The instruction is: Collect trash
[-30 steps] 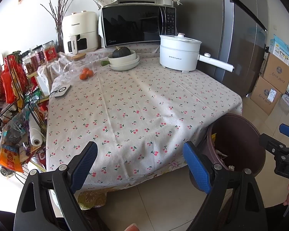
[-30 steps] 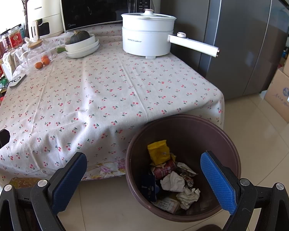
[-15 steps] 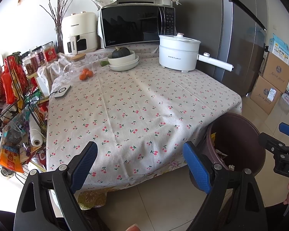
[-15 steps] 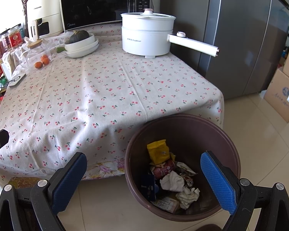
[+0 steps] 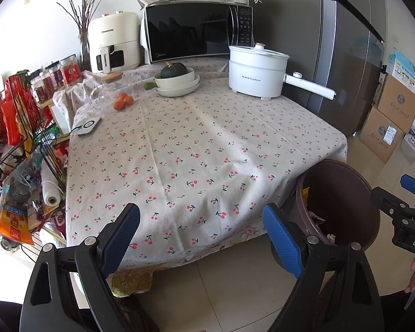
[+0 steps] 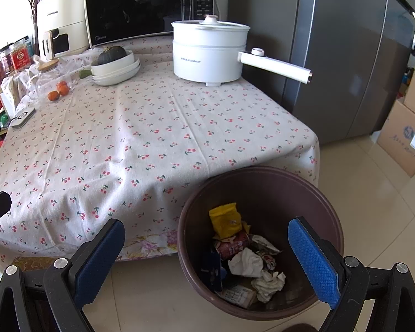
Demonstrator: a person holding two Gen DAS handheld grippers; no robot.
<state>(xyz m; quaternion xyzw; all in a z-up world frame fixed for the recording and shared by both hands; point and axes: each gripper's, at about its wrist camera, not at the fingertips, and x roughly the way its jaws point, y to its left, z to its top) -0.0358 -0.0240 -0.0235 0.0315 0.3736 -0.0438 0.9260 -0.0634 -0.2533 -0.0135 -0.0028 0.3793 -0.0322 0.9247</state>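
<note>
Right wrist view: trash (image 6: 246, 251) sits piled in the brown bin (image 6: 329, 215) beside the bench (image 6: 141, 144), within easy drop. Right hand-held gripper (image 6: 204, 254) and left hand-held gripper (image 5: 202, 238) both spread wide, empty.

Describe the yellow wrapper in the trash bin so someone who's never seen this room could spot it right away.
Beside the near corner of the table with the cherry-print tablecloth, a round dark brown plastic bin stands on the tiled floor. Inside, toward the table side, lies a crumpled yellow snack wrapper. It is the only bright yellow piece, above a red packet and white crumpled tissues.
</note>
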